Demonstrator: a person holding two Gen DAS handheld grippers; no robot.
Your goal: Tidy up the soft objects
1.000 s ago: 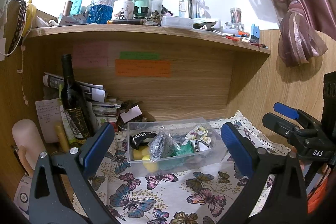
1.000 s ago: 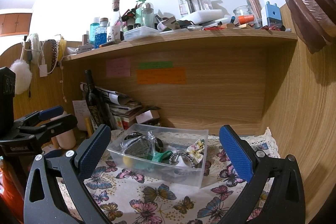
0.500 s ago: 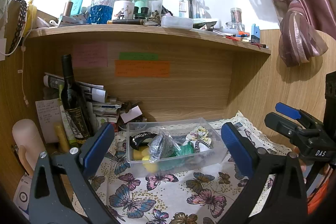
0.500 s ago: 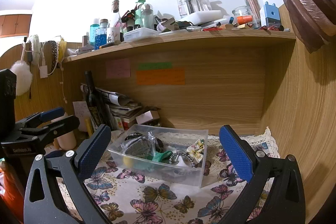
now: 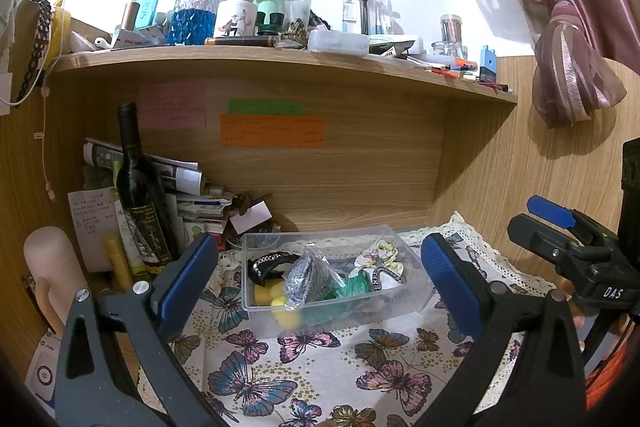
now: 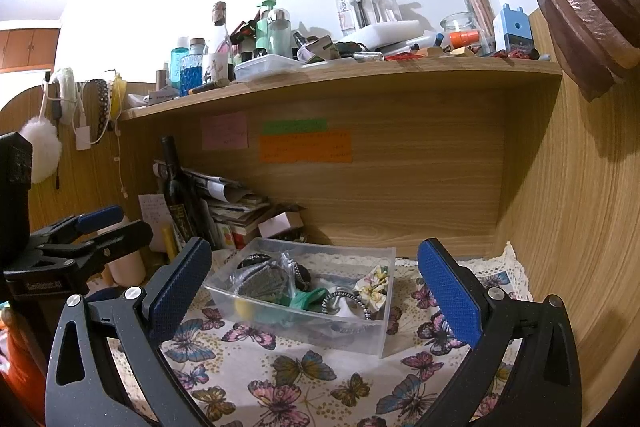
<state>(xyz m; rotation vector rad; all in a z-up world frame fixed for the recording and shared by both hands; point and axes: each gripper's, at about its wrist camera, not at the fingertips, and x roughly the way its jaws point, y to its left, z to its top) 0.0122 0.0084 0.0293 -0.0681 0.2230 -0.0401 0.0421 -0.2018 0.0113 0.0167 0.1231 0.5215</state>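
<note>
Clear plastic box [image 5: 320,281] sits on the butterfly cloth [image 5: 304,367], close to the back edge of the desk, just in front of the wooden back panel. Inside: a floral scrunchie [image 5: 378,255] at the right end, a green fabric piece [image 5: 352,287] mid-box, a crinkled bag [image 5: 306,277] holding something grey, a black studded band [image 5: 272,263] at the left end, and yellow soft balls [image 5: 276,301] low against the near wall.

Left gripper [image 5: 320,279] is spread wide, nothing between its blue pads, hanging short of the box. Right gripper [image 6: 316,287] likewise, wide apart and empty-handed, box framed between its fingers.

The left wrist view catches both yellow balls plainly and the wine bottle [image 5: 138,187] standing at the left back corner beside stacked papers [image 5: 192,195]. The right wrist view shows only a blur of yellow through the wall, but picks up a white pompom [image 6: 40,151] hung on the left side panel and the box's near right corner. Each camera sees the other gripper at its edge.
</note>
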